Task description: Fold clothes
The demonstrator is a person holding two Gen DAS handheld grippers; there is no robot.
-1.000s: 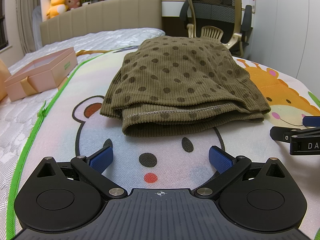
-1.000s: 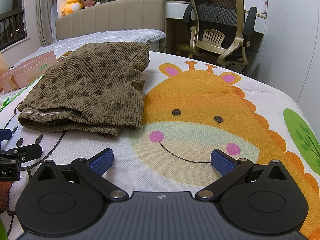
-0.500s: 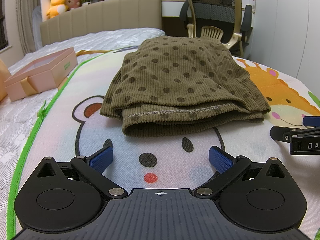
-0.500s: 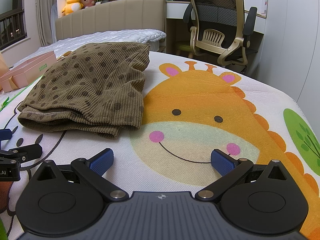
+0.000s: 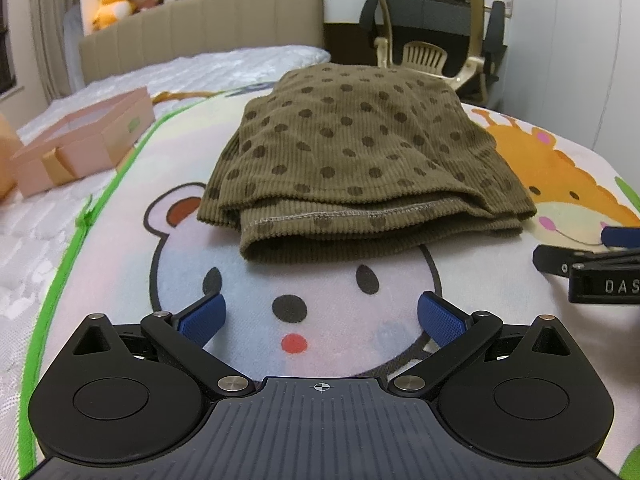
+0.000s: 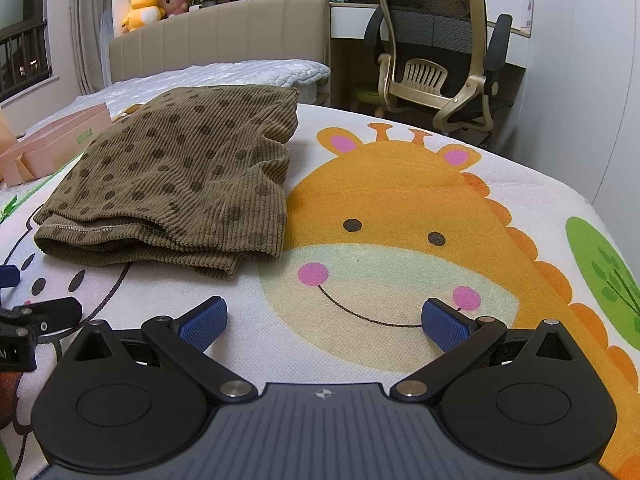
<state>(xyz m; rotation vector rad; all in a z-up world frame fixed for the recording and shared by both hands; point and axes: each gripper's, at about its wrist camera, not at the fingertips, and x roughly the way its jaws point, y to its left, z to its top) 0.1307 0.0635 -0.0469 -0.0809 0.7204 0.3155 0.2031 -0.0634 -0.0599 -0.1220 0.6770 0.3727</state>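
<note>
An olive-brown corduroy garment with dark dots [image 5: 352,152] lies folded in layers on the cartoon play mat [image 5: 120,280]; it also shows in the right wrist view [image 6: 180,176]. My left gripper [image 5: 320,316] is open and empty, just in front of the garment's near folded edge, over the bear print. My right gripper [image 6: 324,320] is open and empty, to the right of the garment, over the giraffe print. Each gripper's side shows at the edge of the other's view.
A pink open gift box [image 5: 80,140] sits on the bed to the left. A mesh office chair [image 6: 436,52] and desk stand behind the bed's far edge. Plush toys [image 6: 144,4] sit on the shelf above the headboard.
</note>
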